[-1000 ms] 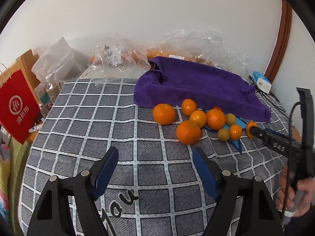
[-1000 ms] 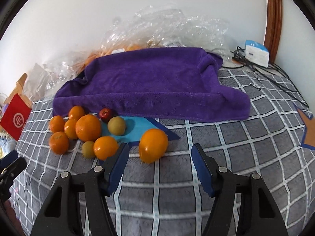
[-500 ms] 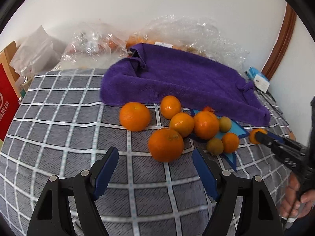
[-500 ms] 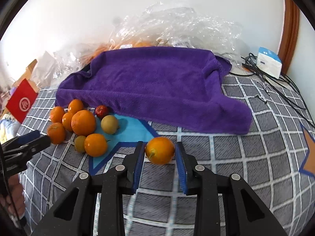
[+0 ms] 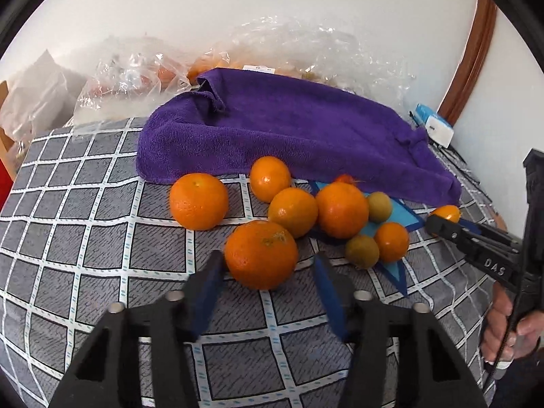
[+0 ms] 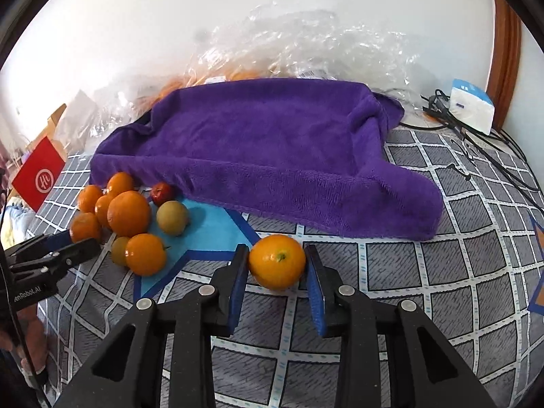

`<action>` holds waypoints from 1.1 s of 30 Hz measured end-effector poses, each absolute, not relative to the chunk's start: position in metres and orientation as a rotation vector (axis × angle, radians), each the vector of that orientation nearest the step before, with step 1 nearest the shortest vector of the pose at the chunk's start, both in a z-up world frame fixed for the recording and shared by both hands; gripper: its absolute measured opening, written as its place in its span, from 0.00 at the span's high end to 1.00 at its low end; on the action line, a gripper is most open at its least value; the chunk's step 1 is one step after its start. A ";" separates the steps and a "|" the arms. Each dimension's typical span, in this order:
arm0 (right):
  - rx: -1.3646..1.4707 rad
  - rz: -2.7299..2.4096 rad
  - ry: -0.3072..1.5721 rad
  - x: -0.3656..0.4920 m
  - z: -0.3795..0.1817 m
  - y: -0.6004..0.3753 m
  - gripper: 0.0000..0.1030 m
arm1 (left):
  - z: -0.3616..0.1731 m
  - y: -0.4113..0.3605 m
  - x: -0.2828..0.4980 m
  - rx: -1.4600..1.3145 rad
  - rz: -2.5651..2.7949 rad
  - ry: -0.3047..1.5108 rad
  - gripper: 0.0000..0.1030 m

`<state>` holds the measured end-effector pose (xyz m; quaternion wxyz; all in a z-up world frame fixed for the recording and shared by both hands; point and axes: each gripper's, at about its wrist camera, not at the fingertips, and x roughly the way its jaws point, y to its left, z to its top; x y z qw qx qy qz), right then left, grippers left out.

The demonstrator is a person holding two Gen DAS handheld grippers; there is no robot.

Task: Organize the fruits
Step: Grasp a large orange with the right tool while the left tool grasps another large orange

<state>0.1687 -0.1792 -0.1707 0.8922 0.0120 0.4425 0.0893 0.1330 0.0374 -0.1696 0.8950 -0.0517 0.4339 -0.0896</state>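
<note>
Right gripper (image 6: 277, 267) clamps a stray orange (image 6: 277, 261). Left gripper (image 5: 268, 272), jaws just closing, straddles the cluster's 6 o'clock orange (image 5: 261, 254), right pad apart; both apparently for sorting.

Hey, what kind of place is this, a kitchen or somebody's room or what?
Most likely a lived-in room at home, not a kitchen. The fruit sits on a checked cloth with a purple towel, plastic bags are piled against a plain wall, and a red paper bag and a tangle of cables lie at the edges.
</note>
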 end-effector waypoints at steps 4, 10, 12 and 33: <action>0.045 0.184 0.904 0.166 -0.170 -0.184 0.68 | -0.170 0.045 0.133 -0.166 -0.194 0.891 0.62; 0.088 0.175 0.887 0.162 -0.168 -0.194 0.68 | -0.170 0.048 0.133 -0.193 -0.178 0.879 0.62; 0.074 0.173 0.894 0.163 -0.169 -0.192 0.68 | -0.172 0.049 0.135 -0.199 -0.173 0.887 0.62; 0.051 0.170 0.920 0.165 -0.173 -0.189 0.68 | -0.167 0.048 0.129 -0.236 -0.204 0.820 0.62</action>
